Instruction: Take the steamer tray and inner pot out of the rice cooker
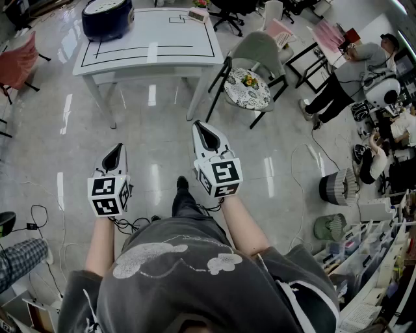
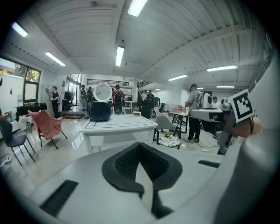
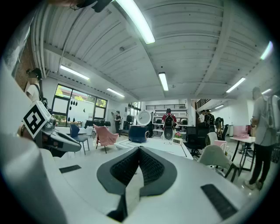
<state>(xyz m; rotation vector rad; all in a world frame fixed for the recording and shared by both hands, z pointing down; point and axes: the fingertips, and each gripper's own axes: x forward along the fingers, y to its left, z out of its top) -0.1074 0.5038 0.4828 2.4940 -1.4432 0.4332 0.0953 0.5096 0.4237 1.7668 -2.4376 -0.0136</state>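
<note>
A dark blue rice cooker (image 1: 107,17) with its white lid raised stands at the far left corner of a white table (image 1: 162,40). In the left gripper view the rice cooker (image 2: 100,110) is far ahead, and in the right gripper view the rice cooker (image 3: 138,133) is small and distant too. My left gripper (image 1: 117,151) and right gripper (image 1: 201,127) hover over the floor well short of the table. Both are shut with nothing between their jaws. The steamer tray and inner pot are hidden inside the cooker.
A grey chair (image 1: 257,52) holding a patterned cushion stands at the table's right. A pink chair (image 1: 18,62) is at the left. People sit and stand by desks at the right (image 1: 344,71). Cables (image 1: 36,218) and a small fan (image 1: 338,188) lie on the floor.
</note>
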